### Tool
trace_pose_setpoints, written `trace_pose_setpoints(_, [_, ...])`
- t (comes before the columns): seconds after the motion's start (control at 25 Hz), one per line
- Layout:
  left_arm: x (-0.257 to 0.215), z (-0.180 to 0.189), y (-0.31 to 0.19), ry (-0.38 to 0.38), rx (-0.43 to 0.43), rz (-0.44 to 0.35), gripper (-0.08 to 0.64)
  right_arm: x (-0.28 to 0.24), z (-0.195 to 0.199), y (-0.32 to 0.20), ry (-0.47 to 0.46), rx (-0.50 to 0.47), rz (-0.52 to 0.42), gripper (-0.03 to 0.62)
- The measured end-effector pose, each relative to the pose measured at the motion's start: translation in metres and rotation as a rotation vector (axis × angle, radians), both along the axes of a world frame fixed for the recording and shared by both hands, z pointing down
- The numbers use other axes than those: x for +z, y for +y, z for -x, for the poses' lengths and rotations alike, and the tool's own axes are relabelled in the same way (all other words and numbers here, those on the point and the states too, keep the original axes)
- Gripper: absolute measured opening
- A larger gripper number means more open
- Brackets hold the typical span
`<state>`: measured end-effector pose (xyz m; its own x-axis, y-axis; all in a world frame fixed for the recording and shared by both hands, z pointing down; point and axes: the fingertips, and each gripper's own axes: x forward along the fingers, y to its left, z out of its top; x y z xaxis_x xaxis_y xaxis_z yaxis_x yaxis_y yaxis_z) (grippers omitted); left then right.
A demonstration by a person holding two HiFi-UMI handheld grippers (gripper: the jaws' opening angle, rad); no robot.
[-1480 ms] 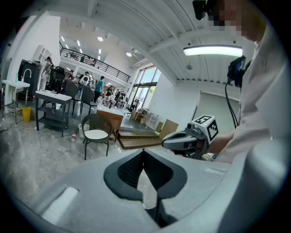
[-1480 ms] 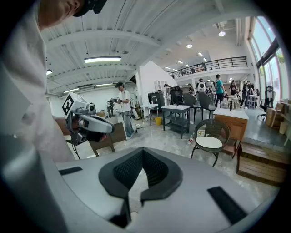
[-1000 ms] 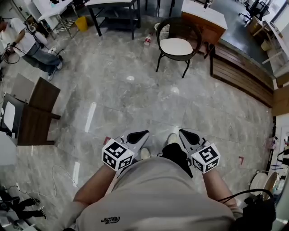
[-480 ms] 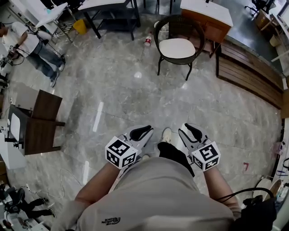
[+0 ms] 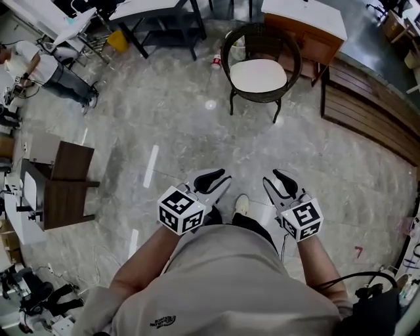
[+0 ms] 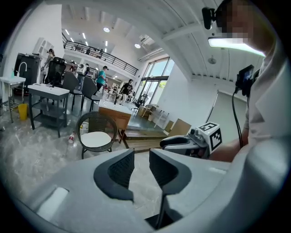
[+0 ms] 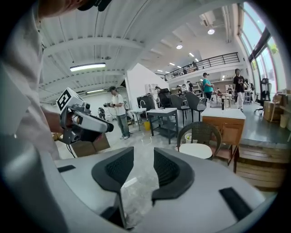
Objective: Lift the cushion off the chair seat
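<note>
The cushion (image 5: 259, 75) lies flat on the seat of the chair (image 5: 227, 47) at the far side of the floor (image 5: 164, 131), well apart from both grippers, so the lift has not begun and the approach looks like the step in hand. The left gripper (image 5: 222, 177) and right gripper (image 5: 277, 176) are held low and close to the body, side by side, pointing toward the chair. Both sets of fingers are opening with nothing between them: the left fingers (image 6: 120, 168) show a narrow gap and the right fingers (image 7: 167, 169) a wider one. The main risk is probably at the grasp. The cushion sits inside the chair's raised rim, so fingers coming in low could close on the rim instead, or catch both and drag the chair along. If the left gap stays this narrow it may not slip over the cushion's edge and could push the cushion across the seat. A grip at one edge only would likely let the soft cushion sag and slide out. The chair looks light and the floor glossy, so a push could skid it toward the counter (image 5: 308, 20). A bottle (image 5: 215, 61) on the floor just beside the chair could be kicked or trip a foot.
</note>
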<state>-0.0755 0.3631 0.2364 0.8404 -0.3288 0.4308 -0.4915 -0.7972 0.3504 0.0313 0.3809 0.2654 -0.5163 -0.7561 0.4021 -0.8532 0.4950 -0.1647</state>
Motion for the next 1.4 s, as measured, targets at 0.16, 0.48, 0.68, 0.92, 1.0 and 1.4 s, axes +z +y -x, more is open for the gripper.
trace_pose_setpoints(0.16, [0.011, -0.017, -0.030, 0.012, 0.009, 0.046, 0.087, 0.007, -0.014, -0.024, -0.020, 0.029, 0.025, 0.138])
trace_pose_setpoints(0.48, [0.038, -0.044, -0.115, 0.047, 0.060, 0.092, 0.087, 0.021, -0.039, -0.093, -0.003, 0.105, 0.058, 0.137])
trace_pose_setpoints(0.68, [0.049, -0.042, -0.188, 0.063, 0.083, 0.127, 0.087, 0.011, -0.036, -0.156, 0.027, 0.142, 0.064, 0.137])
trace_pose_setpoints(0.92, [0.074, -0.029, -0.278, 0.109, 0.078, 0.232, 0.089, 0.012, -0.022, -0.237, 0.046, 0.160, 0.085, 0.137])
trace_pose_setpoints(1.0, [0.088, -0.025, -0.304, 0.119, 0.072, 0.273, 0.094, 0.014, -0.018, -0.259, 0.043, 0.165, 0.087, 0.137])
trace_pose_setpoints(1.4, [0.177, -0.053, -0.392, 0.195, -0.018, 0.514, 0.123, 0.049, -0.036, -0.338, 0.029, 0.133, 0.169, 0.136])
